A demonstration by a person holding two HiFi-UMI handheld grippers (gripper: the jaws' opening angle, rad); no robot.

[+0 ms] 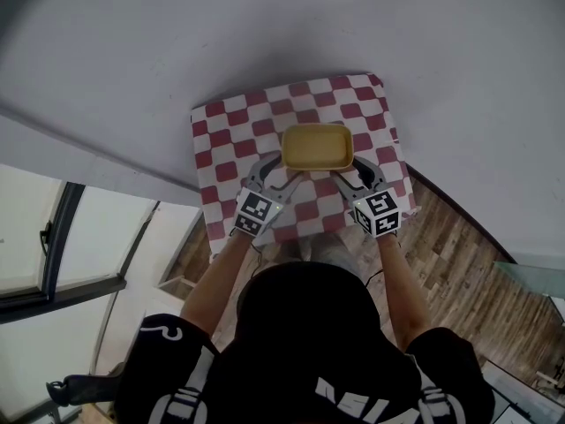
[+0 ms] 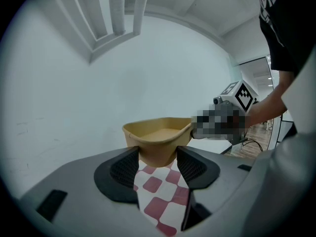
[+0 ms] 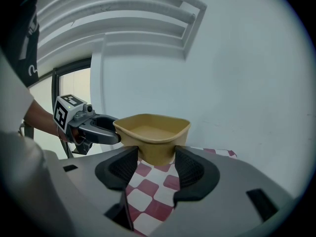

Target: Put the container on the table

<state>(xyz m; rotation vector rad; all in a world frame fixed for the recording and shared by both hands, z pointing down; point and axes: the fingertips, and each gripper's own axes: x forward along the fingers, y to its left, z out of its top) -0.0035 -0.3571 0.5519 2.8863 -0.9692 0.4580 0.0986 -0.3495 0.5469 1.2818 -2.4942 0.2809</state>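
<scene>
Two grippers, one container. Tan container (image 1: 318,147) sat over the red-and-white checked table (image 1: 228,148) (contact with the cloth not discernible). Left gripper (image 1: 279,173) jaws clamped its near-left corner; right gripper (image 1: 355,171) jaws clamped its near-right corner.

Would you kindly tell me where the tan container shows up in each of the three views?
Head view: container at centre, over the checkered cloth.
Left gripper view: container at centre, its corner between the jaws, checkered cloth below.
Right gripper view: container at centre, its corner between the jaws, checkered cloth below.
Shared landmark: the red-and-white checkered cloth.
</scene>
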